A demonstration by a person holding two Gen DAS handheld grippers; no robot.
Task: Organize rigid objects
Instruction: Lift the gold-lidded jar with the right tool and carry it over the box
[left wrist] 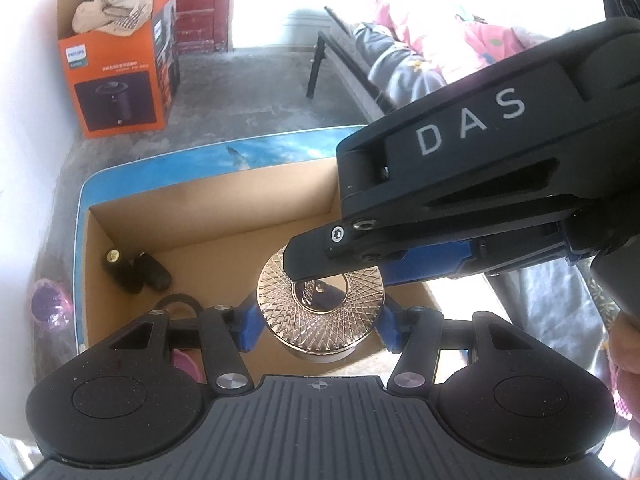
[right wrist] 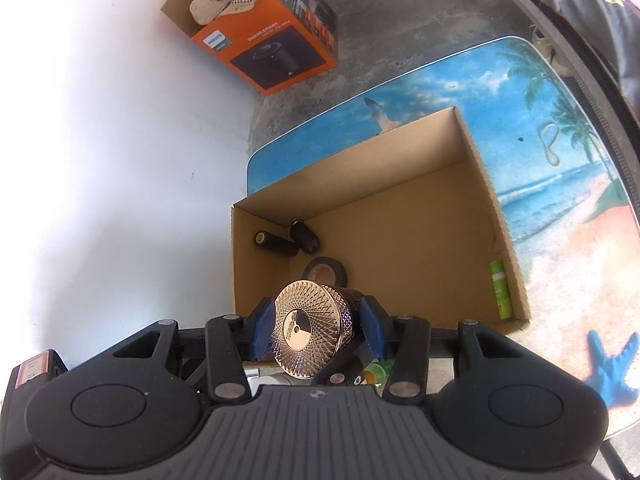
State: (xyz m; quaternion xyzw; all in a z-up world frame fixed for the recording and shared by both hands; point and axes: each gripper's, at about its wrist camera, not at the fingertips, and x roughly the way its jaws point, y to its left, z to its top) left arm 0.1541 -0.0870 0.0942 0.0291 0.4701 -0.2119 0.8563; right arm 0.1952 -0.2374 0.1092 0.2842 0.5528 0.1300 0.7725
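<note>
A round gold tin [left wrist: 336,320] with a diamond-patterned lid hangs over the open cardboard box [left wrist: 200,216]. My left gripper [left wrist: 320,326] is shut on its sides, a blue pad at each flank. My right gripper [left wrist: 320,274] comes in from the right, one black finger lying on the lid. In the right wrist view the tin [right wrist: 304,328] is tilted, lid toward the camera, and my right gripper [right wrist: 316,330] is shut on it from lid to base. Part of the left gripper's fingers [right wrist: 340,366] shows under the tin.
The box [right wrist: 400,184] stands on a beach-print table [right wrist: 540,120] and holds two black cylinders [right wrist: 280,244], a black tape roll [right wrist: 326,270] and a green tube [right wrist: 500,288]. An orange carton [right wrist: 264,40] sits on the floor by the white wall. A bed with patterned cloth [left wrist: 440,52] is at right.
</note>
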